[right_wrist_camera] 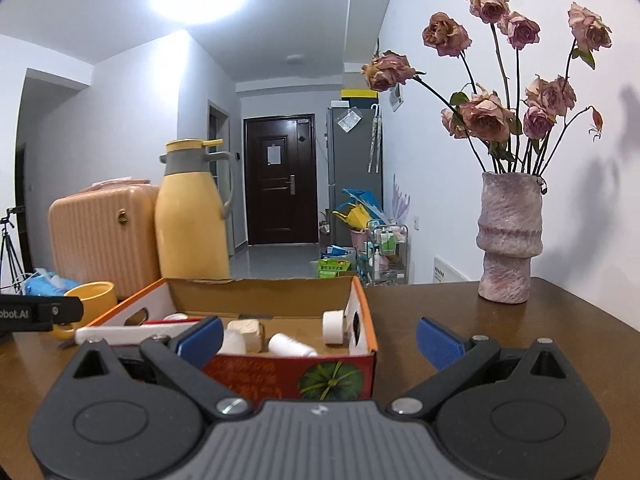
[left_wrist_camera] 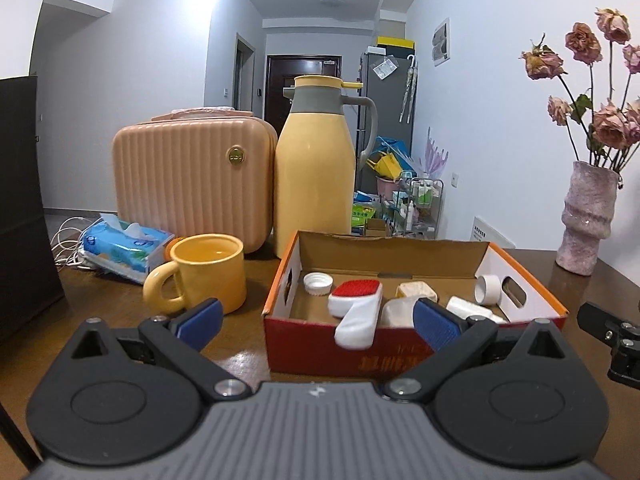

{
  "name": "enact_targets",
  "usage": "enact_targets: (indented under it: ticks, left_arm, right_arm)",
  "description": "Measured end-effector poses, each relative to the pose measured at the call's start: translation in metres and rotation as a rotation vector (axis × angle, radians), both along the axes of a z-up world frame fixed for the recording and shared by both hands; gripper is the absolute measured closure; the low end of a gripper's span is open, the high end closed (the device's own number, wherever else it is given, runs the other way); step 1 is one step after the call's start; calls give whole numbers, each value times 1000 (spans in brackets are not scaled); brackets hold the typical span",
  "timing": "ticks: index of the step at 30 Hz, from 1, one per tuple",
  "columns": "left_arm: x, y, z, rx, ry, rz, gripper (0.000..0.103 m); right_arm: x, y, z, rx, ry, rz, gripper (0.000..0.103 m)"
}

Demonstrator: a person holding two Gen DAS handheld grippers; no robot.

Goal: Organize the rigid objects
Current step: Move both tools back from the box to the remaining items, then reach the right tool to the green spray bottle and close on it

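While I am holding both grippers low over the brown wooden table [right_wrist_camera: 500, 332], I am looking at the open cardboard box with red and orange sides [left_wrist_camera: 404, 350]. It is sitting on the table, just in front of my left gripper [left_wrist_camera: 318, 326], whose blue fingers are spread wide apart and holding nothing. My right gripper [right_wrist_camera: 320, 340] is spread wide too, with nothing in it.

Inside the box, the white brush with a red pad [left_wrist_camera: 356, 312] is lying flat. Its long side is pointing from the red end at the back toward me, and its handle end is leaning over the front wall. A white bottle cap [left_wrist_camera: 317, 283] is lying behind it. A small white jar [left_wrist_camera: 488, 289] is lying on its side near the right wall. A white bottle [right_wrist_camera: 290, 346] is lying on its side too.
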State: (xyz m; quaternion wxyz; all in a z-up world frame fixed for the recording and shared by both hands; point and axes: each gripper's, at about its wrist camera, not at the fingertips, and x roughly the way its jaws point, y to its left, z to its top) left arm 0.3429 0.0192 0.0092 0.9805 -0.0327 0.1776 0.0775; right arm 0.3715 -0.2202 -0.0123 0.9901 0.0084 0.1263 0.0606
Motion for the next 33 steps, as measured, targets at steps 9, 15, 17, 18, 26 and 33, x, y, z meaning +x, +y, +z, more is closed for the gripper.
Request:
enact_targets:
  ticks: [9, 15, 17, 18, 26, 33]
  left_arm:
    - [-32, 10, -7, 2, 13, -28, 0]
    - [-47, 22, -14, 6, 36, -57, 0]
    - [-50, 25, -18, 14, 50, -57, 0]
    - [-52, 26, -19, 17, 56, -60, 0]
    - [-53, 39, -31, 21, 109, -77, 0]
    - [-44, 49, -39, -7, 160, -96, 0]
  right_arm:
    - [-32, 9, -12, -12, 15, 8, 0]
    - [-48, 13, -19, -16, 38, 14, 0]
    - [-54, 15, -22, -17, 42, 16, 0]
    - [-56, 15, -22, -19, 45, 18, 0]
    - [-63, 26, -30, -52, 80, 43, 0]
    - [-61, 41, -37, -97, 120, 85, 5]
